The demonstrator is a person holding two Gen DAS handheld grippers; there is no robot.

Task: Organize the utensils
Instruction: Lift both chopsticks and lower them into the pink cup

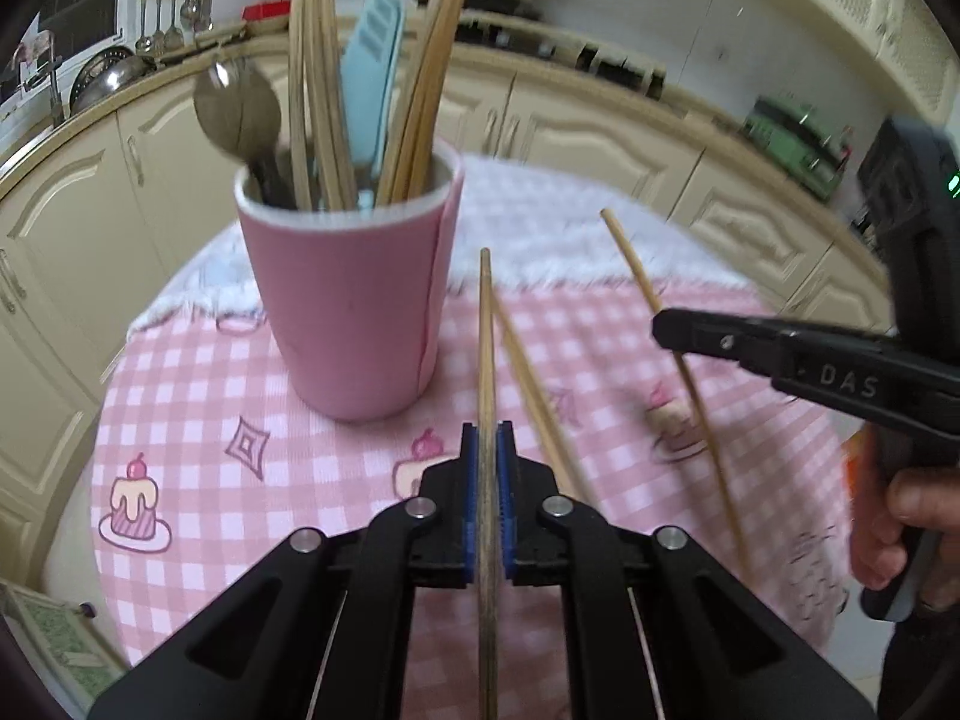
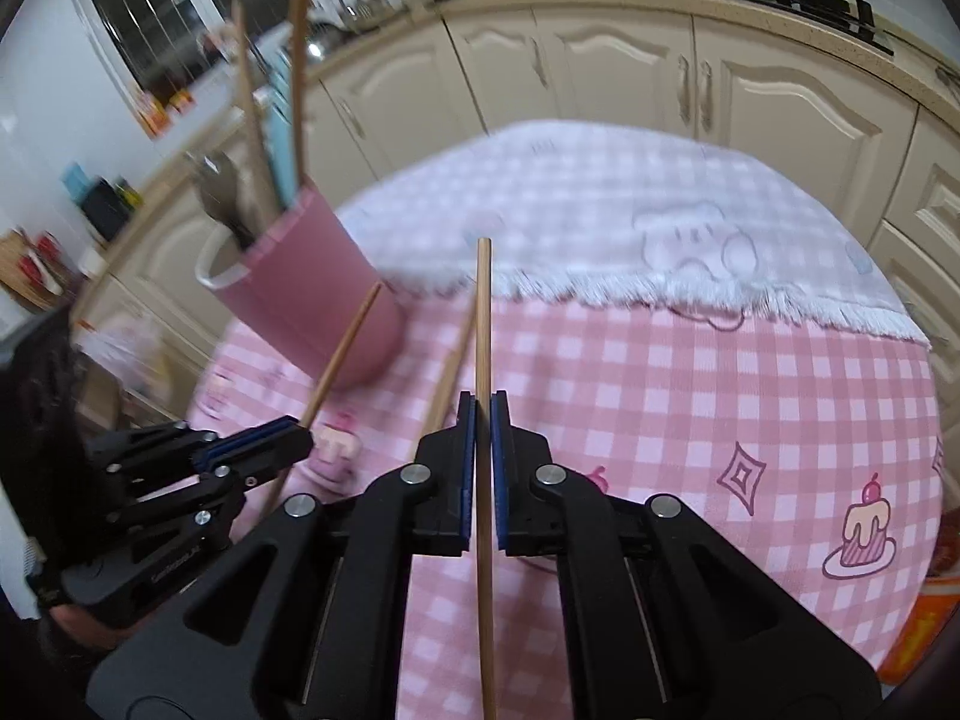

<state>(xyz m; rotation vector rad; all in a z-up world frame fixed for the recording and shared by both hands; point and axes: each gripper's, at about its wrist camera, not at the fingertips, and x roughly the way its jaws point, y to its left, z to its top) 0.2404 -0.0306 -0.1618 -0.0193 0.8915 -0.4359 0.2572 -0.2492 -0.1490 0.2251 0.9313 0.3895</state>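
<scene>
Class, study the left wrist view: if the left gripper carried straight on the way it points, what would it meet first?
Probably the checked tablecloth, just right of the pink cup; the left gripper points downward, holding a chopstick. Depth is uncertain.

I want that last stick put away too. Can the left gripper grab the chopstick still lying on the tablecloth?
Probably not yet. The left gripper is shut on a darker chopstick, so its jaws are full. The loose chopstick lies just beside it on the tablecloth with nothing covering it.

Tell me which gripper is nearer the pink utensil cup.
Left. The left gripper sits just in front of the pink utensil cup, shut on a darker wooden chopstick. The right gripper, holding a pale wooden chopstick, is farther off to the side.
</scene>
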